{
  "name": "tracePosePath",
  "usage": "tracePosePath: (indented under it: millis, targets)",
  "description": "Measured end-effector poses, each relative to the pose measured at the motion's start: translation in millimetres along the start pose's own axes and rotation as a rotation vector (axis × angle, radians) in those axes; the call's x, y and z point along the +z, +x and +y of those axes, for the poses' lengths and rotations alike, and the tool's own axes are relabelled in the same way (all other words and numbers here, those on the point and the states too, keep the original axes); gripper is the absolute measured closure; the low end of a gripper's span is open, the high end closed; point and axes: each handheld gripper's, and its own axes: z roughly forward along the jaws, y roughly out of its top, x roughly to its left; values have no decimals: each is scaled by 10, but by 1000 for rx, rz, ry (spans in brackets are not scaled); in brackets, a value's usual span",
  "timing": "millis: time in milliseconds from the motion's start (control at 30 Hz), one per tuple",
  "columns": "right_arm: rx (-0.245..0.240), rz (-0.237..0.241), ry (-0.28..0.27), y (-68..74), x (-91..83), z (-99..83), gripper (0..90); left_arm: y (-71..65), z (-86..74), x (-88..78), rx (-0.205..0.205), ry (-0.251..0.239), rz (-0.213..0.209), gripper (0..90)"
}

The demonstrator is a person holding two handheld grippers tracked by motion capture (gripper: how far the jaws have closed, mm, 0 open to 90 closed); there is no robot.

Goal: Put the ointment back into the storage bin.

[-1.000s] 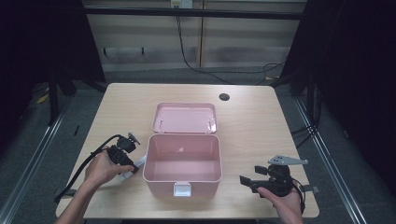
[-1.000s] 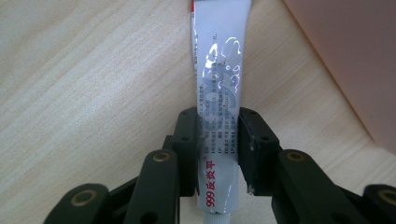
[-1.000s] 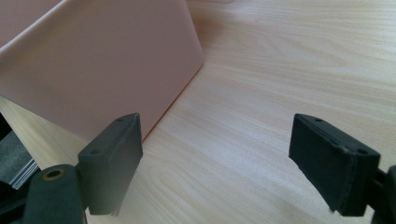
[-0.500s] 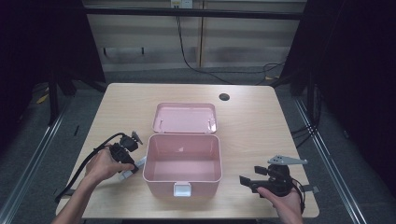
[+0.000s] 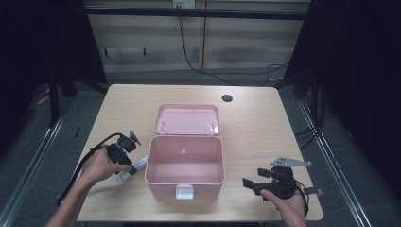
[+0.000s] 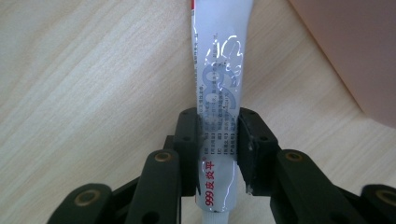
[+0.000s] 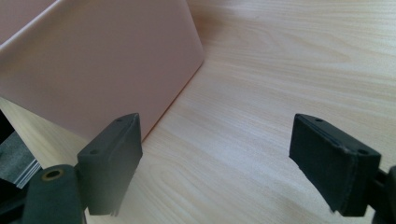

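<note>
On the counter [image 5: 118, 101] the open pink box [image 5: 184, 161] sits unmoved since the earlier frames. Right of the box, the right claw [image 5: 248, 183] rests wide open and empty, unchanged. Left of the box, the left claw [image 5: 134, 165] has barely shifted and clamps a white ointment tube [image 6: 217, 93] lying just beside the box wall.

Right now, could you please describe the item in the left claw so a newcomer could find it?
Start at the open pink box mid-table. Against its left side lies a white tube, pinched by the left claw. It alone is slim, glossy and printed with red characters.
</note>
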Motion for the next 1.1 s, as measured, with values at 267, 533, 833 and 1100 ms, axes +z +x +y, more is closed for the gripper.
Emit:
tracePosePath:
  millis: [267,533,833,1100]
  targets:
    - [6,6,8,4,5,-3,157,33,-71,-133,-9,-19,-42,712]
    - [5,6,5,2,0,-3,157,64,-155,-272,12,-61,-92,712]
    - [7,2,3,1,-3,-2,156,112,-235,-368,-9,-82,-100,712]
    - [9,3,-1,4,-9,-1,157,101,-286,-459,3,-90,-101,712]
